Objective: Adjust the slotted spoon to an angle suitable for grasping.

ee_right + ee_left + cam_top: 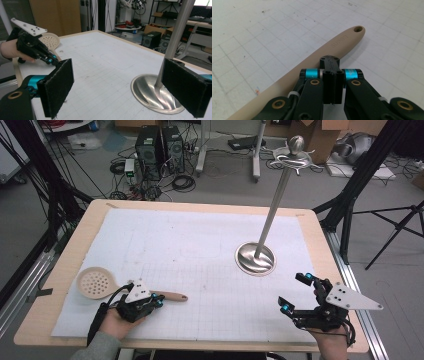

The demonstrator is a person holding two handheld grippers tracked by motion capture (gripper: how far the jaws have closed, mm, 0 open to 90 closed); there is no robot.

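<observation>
The left gripper's (332,75) two black fingers (329,87) are pressed flat together — no gap, nothing between them. Just beyond and under their tips lies a long beige plastic utensil handle (337,42), running diagonally away from the fingers to a rounded end with a small hanging hole. Beneath it — the white gridded desk (262,37).

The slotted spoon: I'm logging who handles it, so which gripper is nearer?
Left. The left gripper sits over the slotted spoon at its handle, jaws shut. The right gripper is across the table, near the metal stand.
</observation>
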